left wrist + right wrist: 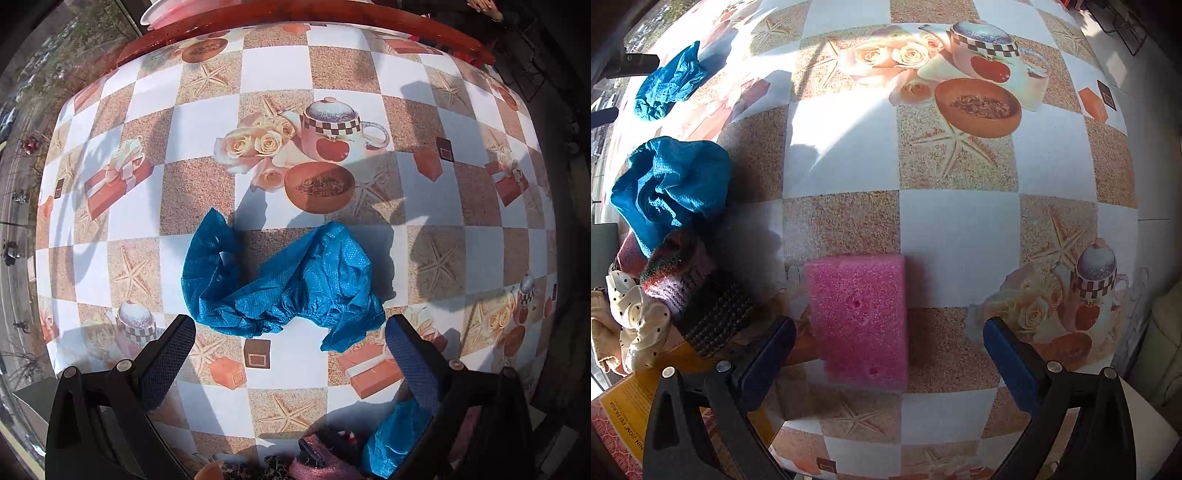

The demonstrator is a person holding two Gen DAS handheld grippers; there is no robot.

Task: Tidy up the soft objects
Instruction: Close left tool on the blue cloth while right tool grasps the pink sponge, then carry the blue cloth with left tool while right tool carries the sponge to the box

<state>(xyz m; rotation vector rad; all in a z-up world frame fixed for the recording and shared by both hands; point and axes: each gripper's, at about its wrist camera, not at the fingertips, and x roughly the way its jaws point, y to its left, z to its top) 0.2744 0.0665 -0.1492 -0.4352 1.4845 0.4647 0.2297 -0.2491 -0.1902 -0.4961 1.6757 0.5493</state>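
Observation:
A crumpled blue shoe cover lies on the patterned tablecloth, just ahead of my open left gripper, whose fingers flank its near edge without touching. In the right wrist view a pink sponge lies flat between the fingers of my open right gripper, nearer the left finger. Left of it a box holds another blue shoe cover, a striped knitted piece and a white dotted cloth. The far blue shoe cover shows at the upper left.
A red table rim runs along the far edge, with pink plates beyond it. The box contents, blue cover and knitted piece, show at the bottom of the left wrist view. A person's hand is at the top right.

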